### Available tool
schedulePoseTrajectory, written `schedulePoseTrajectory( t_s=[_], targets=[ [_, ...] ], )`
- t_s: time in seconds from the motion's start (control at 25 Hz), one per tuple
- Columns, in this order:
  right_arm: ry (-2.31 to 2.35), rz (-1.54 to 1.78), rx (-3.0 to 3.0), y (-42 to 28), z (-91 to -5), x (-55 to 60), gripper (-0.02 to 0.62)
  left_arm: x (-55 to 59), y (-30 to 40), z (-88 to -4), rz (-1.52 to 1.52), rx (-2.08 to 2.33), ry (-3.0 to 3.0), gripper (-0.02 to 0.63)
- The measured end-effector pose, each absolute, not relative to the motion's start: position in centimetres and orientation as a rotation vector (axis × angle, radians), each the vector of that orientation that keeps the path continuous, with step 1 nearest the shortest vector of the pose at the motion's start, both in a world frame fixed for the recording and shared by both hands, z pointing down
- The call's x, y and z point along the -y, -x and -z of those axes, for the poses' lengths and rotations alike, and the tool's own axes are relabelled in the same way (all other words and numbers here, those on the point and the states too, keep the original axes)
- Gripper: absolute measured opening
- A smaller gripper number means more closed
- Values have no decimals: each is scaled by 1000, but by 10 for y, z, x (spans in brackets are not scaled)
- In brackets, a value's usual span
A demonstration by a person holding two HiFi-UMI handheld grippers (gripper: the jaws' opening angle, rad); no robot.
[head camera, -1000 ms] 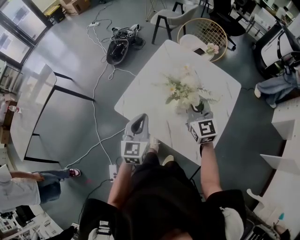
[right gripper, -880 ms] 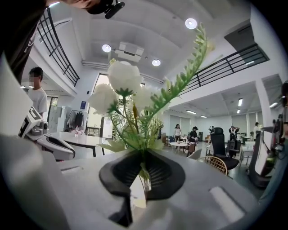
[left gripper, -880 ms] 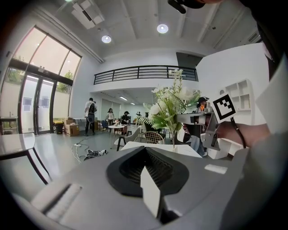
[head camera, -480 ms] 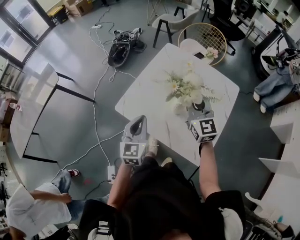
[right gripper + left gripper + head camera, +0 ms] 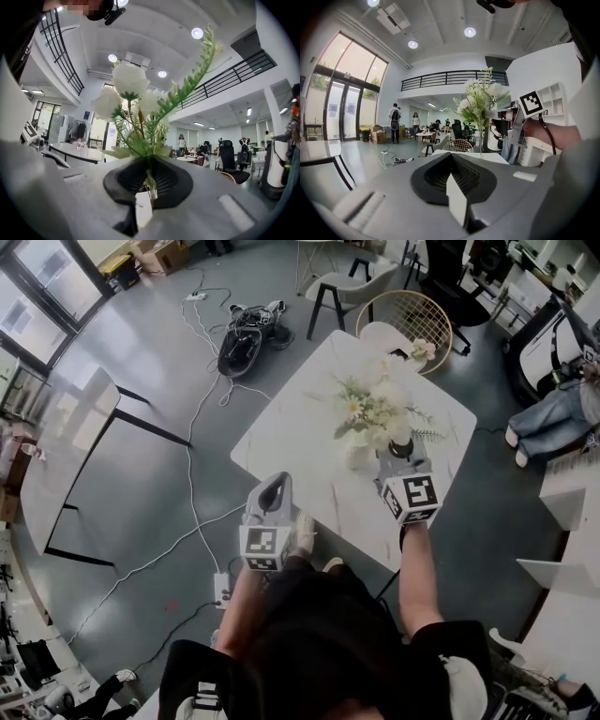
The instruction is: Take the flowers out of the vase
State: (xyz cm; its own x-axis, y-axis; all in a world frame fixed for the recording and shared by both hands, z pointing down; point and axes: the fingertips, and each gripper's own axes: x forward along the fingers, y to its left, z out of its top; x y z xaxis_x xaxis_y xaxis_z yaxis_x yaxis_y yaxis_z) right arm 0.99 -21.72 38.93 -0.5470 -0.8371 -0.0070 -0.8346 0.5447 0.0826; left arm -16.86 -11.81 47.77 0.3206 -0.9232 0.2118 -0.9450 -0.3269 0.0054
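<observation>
Marble bench (image 5: 291, 437) below, holding flowers (image 5: 375, 409) higher than a second ago, stems pinched in right gripper (image 5: 398, 451) fingers, vase (image 5: 357, 457) just beside, left gripper (image 5: 275, 486) fingers closed, empty.

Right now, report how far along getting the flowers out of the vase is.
Done: the right gripper is shut on the flower stems. In hand: the flowers are held up over the table. Whether the stems have cleared the vase cannot be made out. Left: draw them fully out and set them down. The left gripper is shut on nothing, off to the side.
</observation>
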Motion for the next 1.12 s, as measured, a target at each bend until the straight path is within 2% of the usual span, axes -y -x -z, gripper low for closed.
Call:
schedulePoseTrajectory(
  t_s=[0.6,1.12],
  targets=[
    [-1586,173,2767,-36,-352,198,26,110,154,-470,-248,1722,-2492,8],
    [-1677,137,2653,-77,-377,161,26,94,121,-469,-242,1624,-2571,8]
  ],
)
